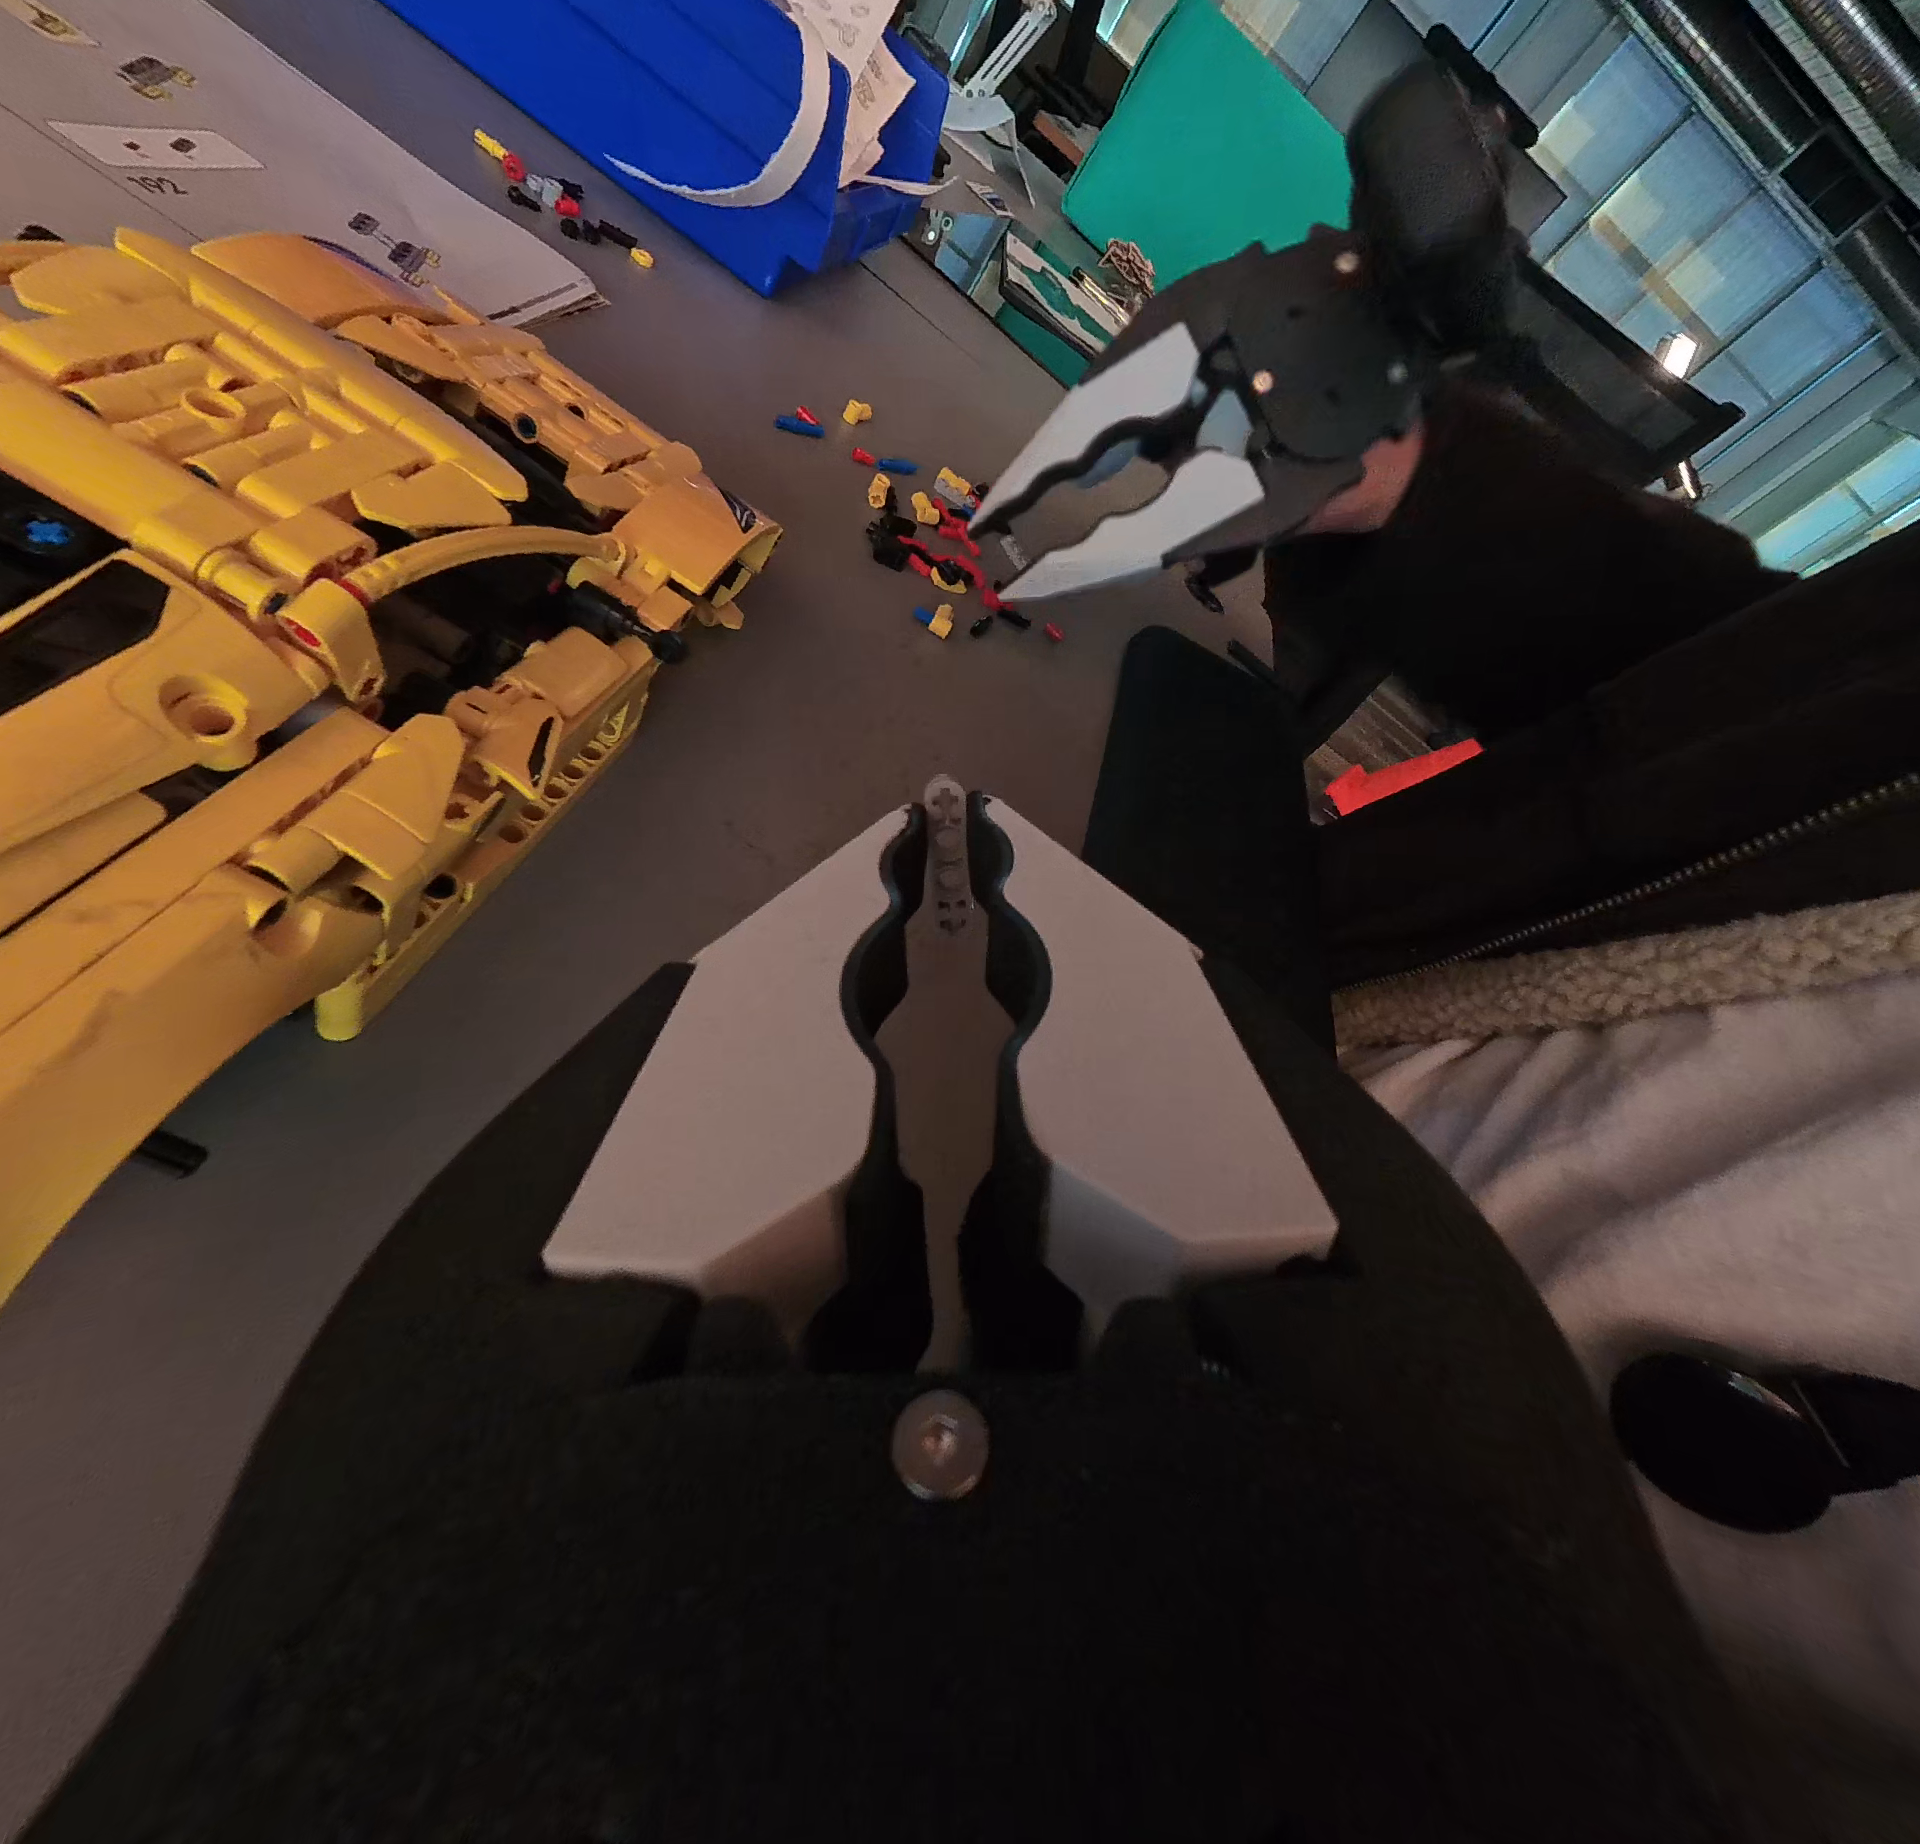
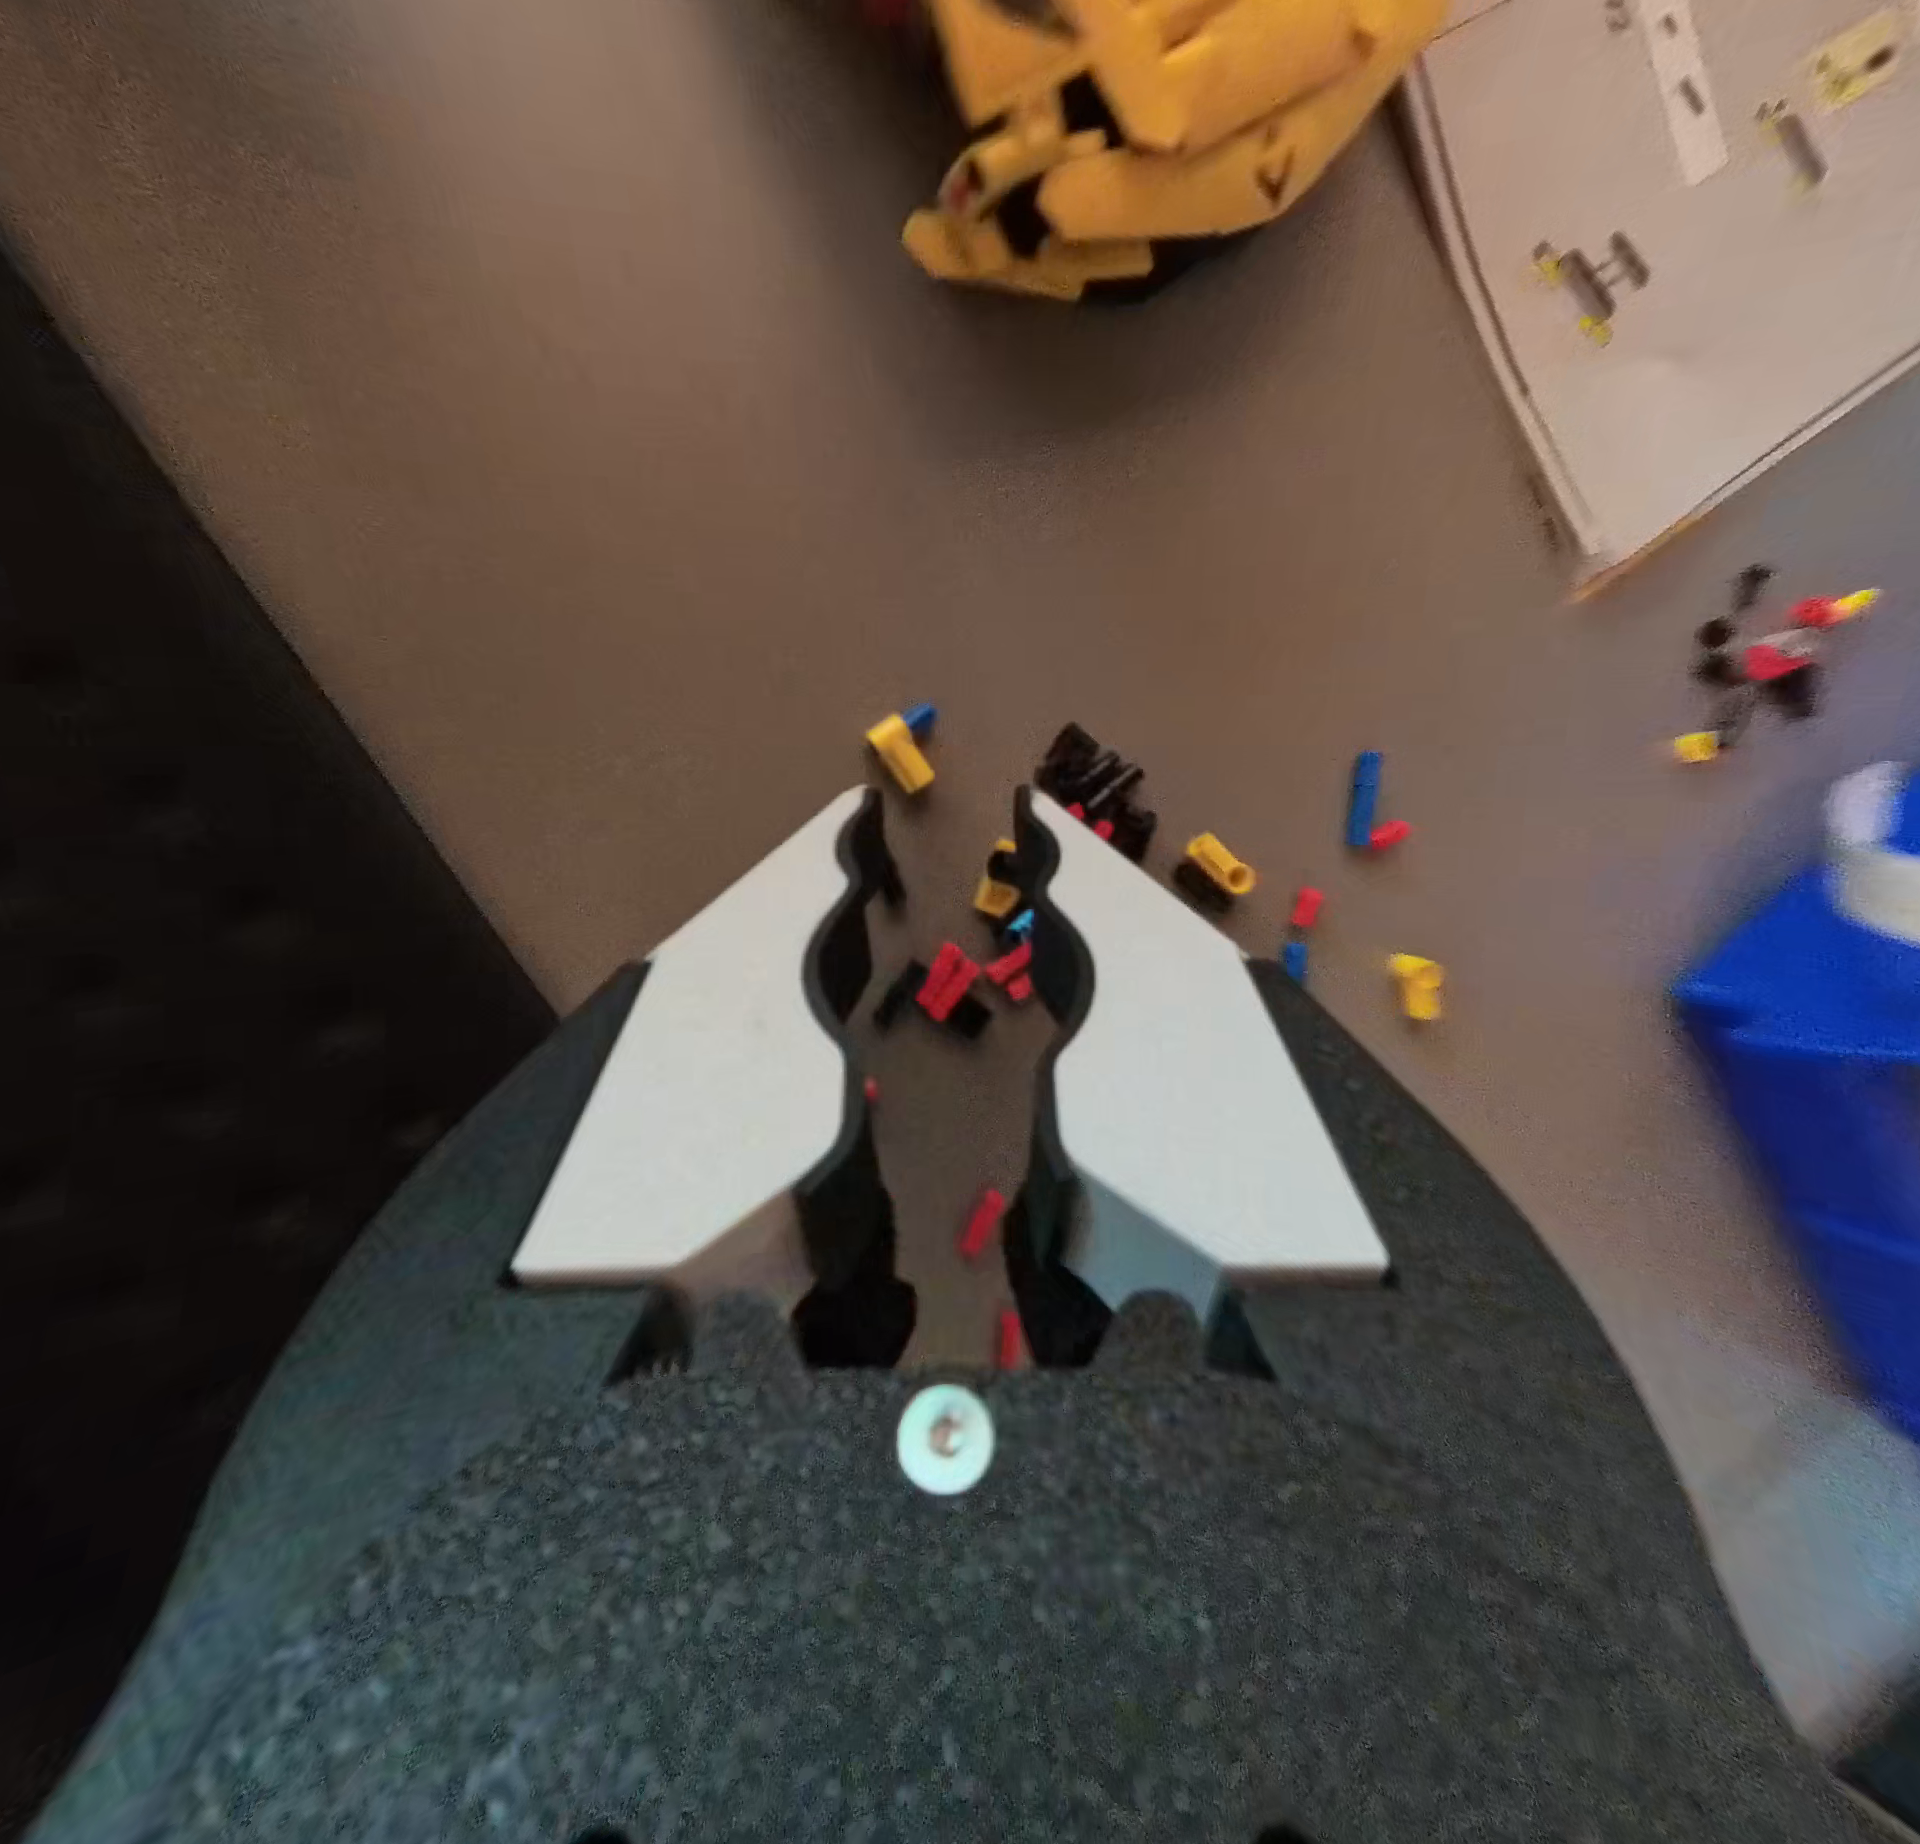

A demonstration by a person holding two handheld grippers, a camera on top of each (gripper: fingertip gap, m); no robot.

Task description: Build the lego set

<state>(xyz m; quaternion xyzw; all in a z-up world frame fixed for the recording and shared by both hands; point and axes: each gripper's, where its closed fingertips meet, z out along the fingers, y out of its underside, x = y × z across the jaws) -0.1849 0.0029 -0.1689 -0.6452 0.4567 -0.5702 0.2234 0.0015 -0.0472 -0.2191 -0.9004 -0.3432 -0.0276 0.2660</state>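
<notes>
Pinching a thin grey perforated lego beam (image 1: pixel 948 864) upright, the left gripper (image 1: pixel 945 807) hovers beside the yellow lego car (image 1: pixel 312 568); the right gripper (image 2: pixel 951 807), jaws parted, points down over scattered small lego pieces (image 2: pixel 966 973)

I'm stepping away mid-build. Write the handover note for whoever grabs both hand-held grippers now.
Left hand-held gripper: shut on a thin grey beam, held in the air near the table's edge.
Right hand-held gripper: open, empty, tips low over the pile of small pieces (red, black, yellow, blue) on the grey table.
Yellow car model: largely assembled, on the table beside the open instruction booklet.
A second small cluster of pieces lies near the blue bin.
Done: grey beam picked up.
Left: probably pick a piece from the pile, join it to the beam, then fit it to the car per the booklet.
</notes>
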